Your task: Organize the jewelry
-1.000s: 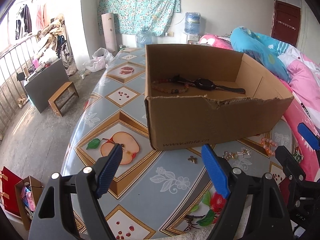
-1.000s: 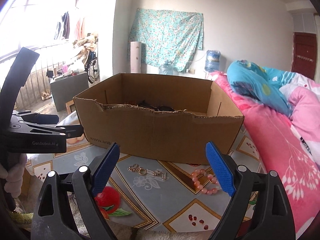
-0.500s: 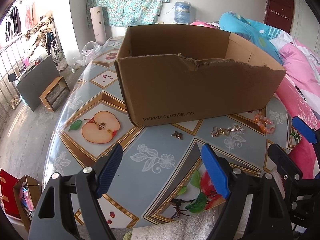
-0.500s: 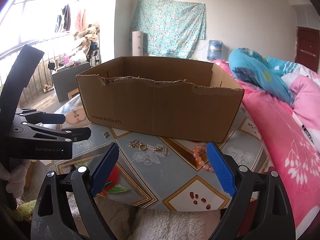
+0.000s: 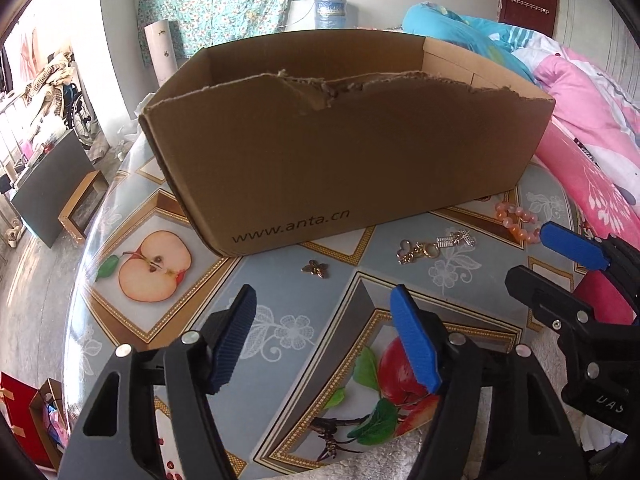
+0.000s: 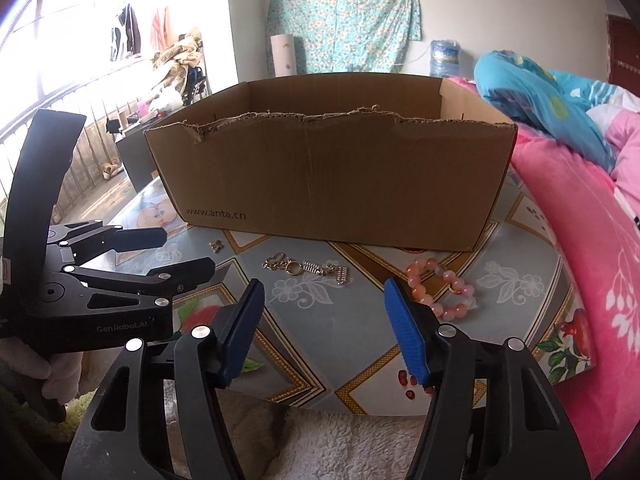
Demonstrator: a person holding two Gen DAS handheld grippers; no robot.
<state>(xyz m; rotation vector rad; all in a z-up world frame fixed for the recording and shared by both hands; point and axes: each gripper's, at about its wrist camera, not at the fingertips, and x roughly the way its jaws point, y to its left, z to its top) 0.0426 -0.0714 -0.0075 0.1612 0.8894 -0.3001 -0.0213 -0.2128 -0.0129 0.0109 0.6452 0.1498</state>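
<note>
Jewelry loose on tabletop before cardboard box point(image 5: 340, 160): butterfly charm point(image 5: 315, 269), gold keychain point(image 5: 434, 245), pink bead bracelet point(image 6: 440, 288). Light, slippery, floppy; you pinch chain mid-length, bracelet across beads. Left gripper point(image 5: 324, 340), right gripper point(image 6: 324, 320): jaws closing, half-open, nothing between, touching nothing.

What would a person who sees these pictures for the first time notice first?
The big cardboard box fills the middle of the table. In front of it lie a pink bead bracelet, a gold chain and a small charm. Nearest the cameras, the left gripper and right gripper are closing over the table, with nothing between their jaws.
</note>
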